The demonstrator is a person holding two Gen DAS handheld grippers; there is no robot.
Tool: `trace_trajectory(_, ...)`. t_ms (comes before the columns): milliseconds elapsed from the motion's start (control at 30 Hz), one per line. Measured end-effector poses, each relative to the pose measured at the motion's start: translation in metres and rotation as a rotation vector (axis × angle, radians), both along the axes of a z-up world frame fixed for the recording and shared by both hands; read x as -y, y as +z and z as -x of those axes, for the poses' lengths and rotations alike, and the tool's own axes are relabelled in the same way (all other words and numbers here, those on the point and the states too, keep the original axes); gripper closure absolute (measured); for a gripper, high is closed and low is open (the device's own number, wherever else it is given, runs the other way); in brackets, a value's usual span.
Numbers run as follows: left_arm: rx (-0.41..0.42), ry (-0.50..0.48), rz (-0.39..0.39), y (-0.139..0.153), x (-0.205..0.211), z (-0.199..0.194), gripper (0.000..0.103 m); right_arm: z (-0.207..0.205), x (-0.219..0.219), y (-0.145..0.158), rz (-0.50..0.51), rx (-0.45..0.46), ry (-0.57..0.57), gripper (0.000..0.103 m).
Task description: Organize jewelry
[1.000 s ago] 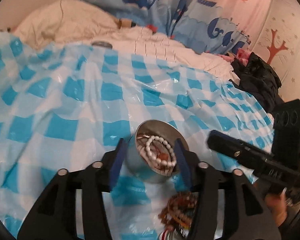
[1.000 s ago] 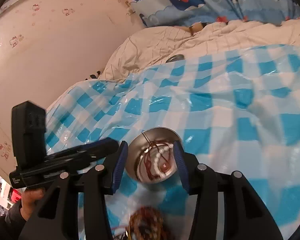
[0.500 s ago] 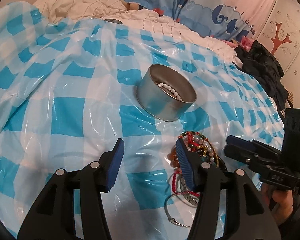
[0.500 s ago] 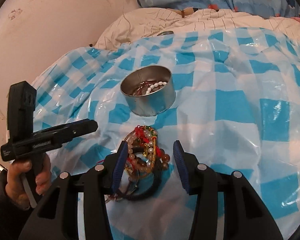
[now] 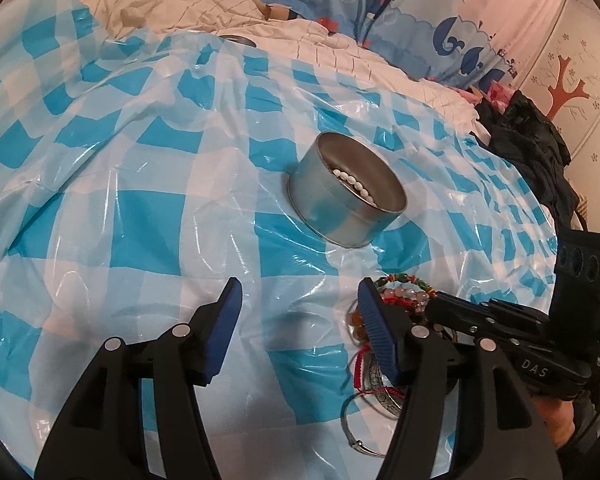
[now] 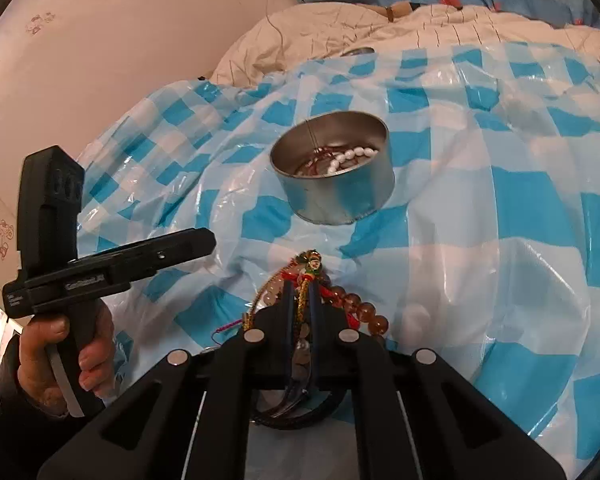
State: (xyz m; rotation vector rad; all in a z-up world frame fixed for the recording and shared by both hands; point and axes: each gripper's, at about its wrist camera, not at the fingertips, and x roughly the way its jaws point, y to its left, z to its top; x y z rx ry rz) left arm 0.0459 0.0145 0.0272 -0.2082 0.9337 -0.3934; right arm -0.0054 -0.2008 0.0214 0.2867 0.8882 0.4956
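Observation:
A round metal tin (image 5: 346,194) stands on the blue-checked plastic sheet, with a white pearl strand (image 5: 354,181) and red jewelry inside; it also shows in the right wrist view (image 6: 334,174). A pile of bead bracelets (image 5: 400,300) lies in front of the tin. My left gripper (image 5: 298,308) is open and empty, just left of the pile. My right gripper (image 6: 302,300) is shut on a gold and red bracelet (image 6: 310,270) at the pile (image 6: 352,304); it also shows in the left wrist view (image 5: 440,304).
A silver bangle (image 5: 356,424) lies at the near edge of the pile. A small metal lid (image 6: 358,51) rests on the white duvet (image 6: 340,28) beyond the sheet. Dark clothes (image 5: 528,148) are heaped at the right. Whale-print bedding (image 5: 400,8) is behind.
My right gripper has closed on a bracelet in the pile; it was open half a second ago. Both grippers have drawn back from the tin and lowered toward the pile.

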Motion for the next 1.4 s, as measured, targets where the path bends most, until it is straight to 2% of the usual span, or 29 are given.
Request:
trace_trajectory(300,-0.001,-0.018,-0.007,-0.002,0.004,0.000,0.045,0.007,0.026,0.025,-0.116,0.087,-0.064,0.095)
trace_trajectory(433,-0.006,-0.016,-0.011,-0.004,0.005,-0.001,0.044,-0.002,0.031,0.013,-0.204,0.005,-0.031,0.095)
trace_trajectory(533,-0.006,-0.016,-0.010,-0.004,0.005,0.000,0.043,-0.002,0.030,0.014,-0.238,0.004,-0.007,0.095)
trace_trajectory(600,-0.007,-0.016,-0.010,-0.004,0.005,0.000,0.043,-0.002,0.024,0.013,-0.220,-0.008,0.023,0.095)
trace_trajectory(700,-0.009,-0.017,-0.010,-0.004,0.005,0.000,0.042,-0.006,0.010,-0.002,-0.209,-0.086,0.082,0.095)
trace_trajectory(767,-0.009,-0.017,-0.007,-0.003,0.005,0.000,0.042,-0.005,0.005,-0.003,-0.174,-0.077,0.084,0.095)
trace_trajectory(1167,-0.046,-0.043,0.047,-0.007,0.011,0.000,0.041,-0.002,0.025,0.007,-0.145,-0.015,-0.015,0.095)
trace_trajectory(1300,-0.061,-0.096,0.035,-0.012,0.029,0.002,0.041,-0.001,0.040,0.011,-0.174,0.001,-0.077,0.095)
trace_trajectory(1400,-0.073,-0.133,0.033,-0.017,0.042,0.003,0.041,0.000,0.043,0.015,-0.199,0.029,-0.080,0.095)
